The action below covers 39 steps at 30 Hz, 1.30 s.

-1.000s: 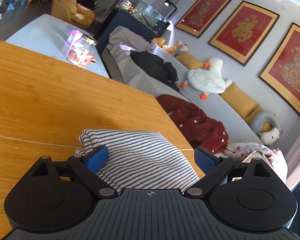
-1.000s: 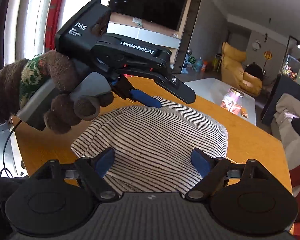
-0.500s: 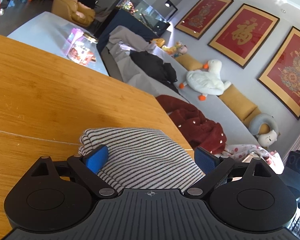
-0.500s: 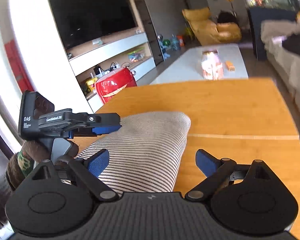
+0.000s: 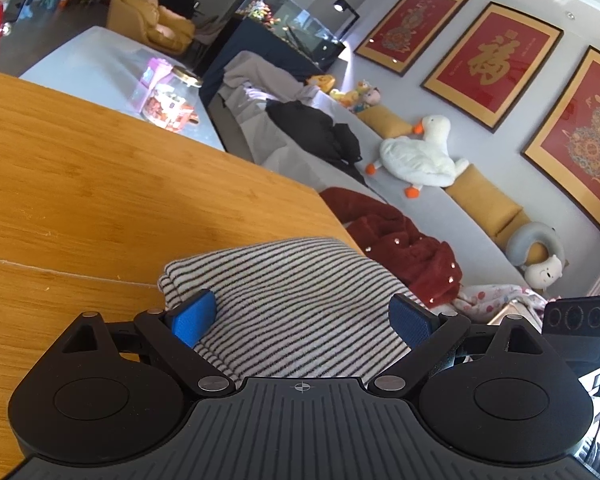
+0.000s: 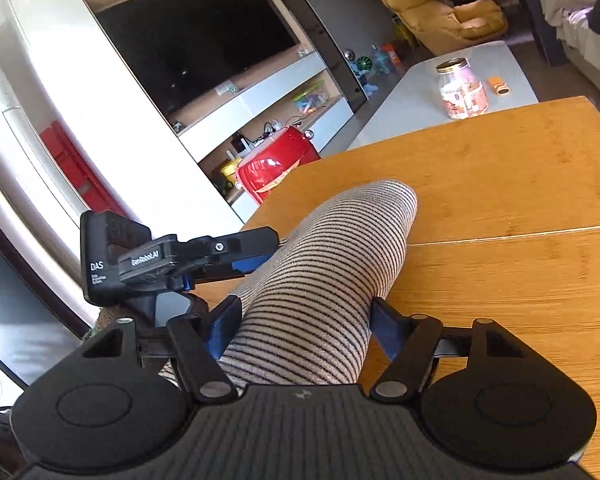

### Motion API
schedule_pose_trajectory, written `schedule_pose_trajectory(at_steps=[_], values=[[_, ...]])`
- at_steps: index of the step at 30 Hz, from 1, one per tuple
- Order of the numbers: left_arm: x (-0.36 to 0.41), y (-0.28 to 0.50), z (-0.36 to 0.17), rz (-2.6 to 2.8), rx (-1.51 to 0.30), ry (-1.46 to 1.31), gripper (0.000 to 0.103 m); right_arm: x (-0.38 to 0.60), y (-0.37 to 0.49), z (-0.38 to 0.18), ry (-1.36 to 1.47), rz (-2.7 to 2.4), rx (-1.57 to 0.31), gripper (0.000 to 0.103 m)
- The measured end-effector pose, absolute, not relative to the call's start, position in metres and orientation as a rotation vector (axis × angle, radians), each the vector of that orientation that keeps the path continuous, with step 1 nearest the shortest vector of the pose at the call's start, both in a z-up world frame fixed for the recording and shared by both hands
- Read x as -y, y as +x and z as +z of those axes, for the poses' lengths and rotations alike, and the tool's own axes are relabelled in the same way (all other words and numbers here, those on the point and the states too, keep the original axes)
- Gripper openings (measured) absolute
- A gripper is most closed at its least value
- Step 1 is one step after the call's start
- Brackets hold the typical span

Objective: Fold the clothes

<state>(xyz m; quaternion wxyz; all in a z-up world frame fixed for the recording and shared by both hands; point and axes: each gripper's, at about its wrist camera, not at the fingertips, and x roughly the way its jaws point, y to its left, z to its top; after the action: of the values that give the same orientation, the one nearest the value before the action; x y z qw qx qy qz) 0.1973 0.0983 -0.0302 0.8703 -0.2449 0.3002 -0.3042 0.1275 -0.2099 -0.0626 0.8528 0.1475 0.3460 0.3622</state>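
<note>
Right wrist view gives us the striped garment (image 6: 332, 276), a black-and-white knit folded into a thick bundle that lies on the wooden bench (image 6: 520, 208), near its corner edge, with its rounded fold pointing away from the camera. Our right tongs (image 6: 302, 330) straddle the near end of that bundle, the blue pads spread wide on either side of the cloth; the left pad sits against the fabric, while the right pad looks just clear of it, so we read these tongs as apart and not clamped. In the same view our left tongs (image 6: 244, 258) reach in from the left at the side of the bundle, blue tips touching the stripes. From the left wrist view, the striped garment (image 5: 296, 300) fills the space between the left tongs (image 5: 300, 316), whose blue pads (image 5: 192, 316) stand wide apart with the left pad resting on the cloth, nothing pinched between them. The bundle there sits at the edge of the bench (image 5: 100, 184), beside a seam line in the wood. Past the bench, a glass jar (image 6: 462, 90) stands on a pale low table (image 6: 428, 92), and a red container (image 6: 274, 168) sits by the shelving under a dark television (image 6: 196, 36). On the other side, a grey sofa (image 5: 432, 216) carries a red garment (image 5: 400, 244), a black garment (image 5: 320, 136) and a white goose toy (image 5: 420, 154).
</note>
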Motion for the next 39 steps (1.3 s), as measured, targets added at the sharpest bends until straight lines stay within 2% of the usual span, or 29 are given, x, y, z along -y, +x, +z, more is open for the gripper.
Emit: schedule_pose_trajectory(at_steps=[3,6,12,18,23,27,33,39], values=[[-0.099,0.2,-0.032,-0.662,-0.625,-0.56,0.097,0.204,0.126,-0.077,0.21,0.672,-0.763,0.071],[-0.097,0.199,-0.031,-0.663,-0.622,-0.536,0.097,0.206,0.121,-0.081,0.182,0.643,-0.745,0.076],[-0.099,0.198,-0.032,-0.665,-0.626,-0.528,0.097,0.181,0.099,-0.053,-0.043,0.599,-0.584,0.079],[-0.097,0.198,-0.031,-0.656,-0.627,-0.524,0.097,0.163,0.072,-0.025,-0.067,0.719,-0.447,0.079],[-0.096,0.198,-0.029,-0.645,-0.63,-0.53,0.097,0.119,0.064,-0.067,-0.26,0.741,-0.539,0.079],[-0.097,0.193,-0.021,-0.61,-0.638,-0.516,0.097,0.107,0.055,-0.075,-0.375,0.727,-0.488,0.081],[-0.101,0.167,-0.002,-0.571,-0.582,-0.504,0.097,0.111,0.061,-0.069,-0.36,0.74,-0.525,0.081],[-0.088,0.164,-0.01,-0.54,-0.634,-0.421,0.097,0.146,0.09,-0.035,-0.15,0.77,-0.594,0.081]])
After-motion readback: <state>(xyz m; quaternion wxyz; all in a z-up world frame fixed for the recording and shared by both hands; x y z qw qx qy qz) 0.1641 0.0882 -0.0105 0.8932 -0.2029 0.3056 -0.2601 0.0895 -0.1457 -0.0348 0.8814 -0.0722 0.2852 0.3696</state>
